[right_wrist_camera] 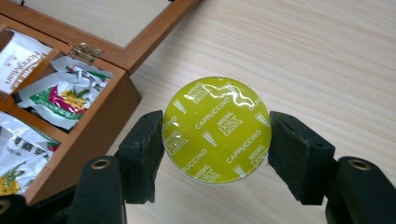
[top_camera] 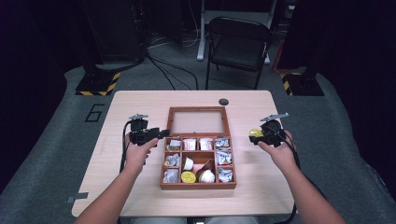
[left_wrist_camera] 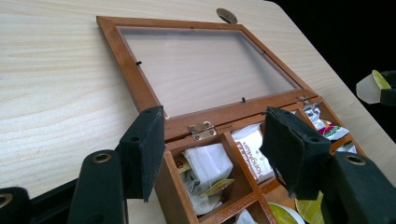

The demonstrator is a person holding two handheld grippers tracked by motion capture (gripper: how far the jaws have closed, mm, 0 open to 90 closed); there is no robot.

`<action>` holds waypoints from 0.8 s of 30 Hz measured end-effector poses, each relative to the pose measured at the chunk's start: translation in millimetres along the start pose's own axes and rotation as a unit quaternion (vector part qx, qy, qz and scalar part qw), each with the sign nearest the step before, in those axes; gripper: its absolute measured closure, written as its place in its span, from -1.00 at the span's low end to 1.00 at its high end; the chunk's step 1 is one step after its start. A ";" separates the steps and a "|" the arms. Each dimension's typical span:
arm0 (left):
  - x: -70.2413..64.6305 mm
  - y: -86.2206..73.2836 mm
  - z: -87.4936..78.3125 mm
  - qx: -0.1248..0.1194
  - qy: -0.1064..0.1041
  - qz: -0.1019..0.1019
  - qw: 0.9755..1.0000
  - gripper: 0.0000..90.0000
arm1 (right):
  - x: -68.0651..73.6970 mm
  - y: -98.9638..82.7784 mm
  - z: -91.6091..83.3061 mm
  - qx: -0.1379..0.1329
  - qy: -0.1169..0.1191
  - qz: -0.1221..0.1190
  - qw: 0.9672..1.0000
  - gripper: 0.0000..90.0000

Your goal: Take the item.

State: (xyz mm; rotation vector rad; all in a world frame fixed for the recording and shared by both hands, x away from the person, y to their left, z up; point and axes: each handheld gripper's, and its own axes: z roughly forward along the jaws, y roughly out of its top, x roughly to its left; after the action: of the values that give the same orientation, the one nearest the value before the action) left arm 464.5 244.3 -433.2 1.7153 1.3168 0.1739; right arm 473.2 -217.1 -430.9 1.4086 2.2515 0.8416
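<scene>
A: Right gripper (right_wrist_camera: 215, 133): we see its two black padded jaws pinching the coffee capsule (right_wrist_camera: 216, 129) by the rim, one pad at either side of the round yellow-green foil lid, printed "Dolce Gusto Cappuccino". The capsule is held above the bare bench (right_wrist_camera: 322, 56), just beside the right wall of the wooden box (right_wrist_camera: 95, 128).

B: How do we expect it to handle?

A: We judge it light and fairly stiff at the rim, the plastic cup smooth and likely slippery, and the glossy, slightly wrinkled foil the fragile part. The rim or the cup wall is where we would take hold, never the foil face.

B: And the left gripper (left_wrist_camera: 215, 154)?

A: Spread wide and holding nothing, it hovers at the box's left rear corner.

B: Moving outward?

A: The box is reddish-brown wood with brass hinges (left_wrist_camera: 201, 130) and thin dividers. Its framed clear lid (left_wrist_camera: 205, 65) lies open, flat on the pale wood-grain bench. The compartments hold soft, crinkly paper and foil sachets (right_wrist_camera: 58, 95), and in the high view further capsules (top_camera: 188, 177) in the front row.
</scene>
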 end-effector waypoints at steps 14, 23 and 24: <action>0.4 -1.6 3.0 0.004 0.001 -0.005 1.000 -0.13 | -24.0 -29.2 13.6 0.033 -0.025 0.024 0.999 -0.18; 2.1 -2.6 3.6 0.003 0.002 -0.008 1.000 -0.13 | -30.5 -45.2 21.9 0.053 -0.033 0.029 0.998 -0.18; 2.9 -3.0 3.8 0.004 0.001 -0.010 1.000 -0.13 | -30.2 -47.6 23.6 0.057 -0.036 0.033 0.997 -0.18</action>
State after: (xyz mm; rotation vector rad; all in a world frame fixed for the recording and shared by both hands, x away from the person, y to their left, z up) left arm 465.9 244.5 -438.7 1.7094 1.3368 0.1582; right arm 467.5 -252.8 -480.2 1.5455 2.2416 0.6807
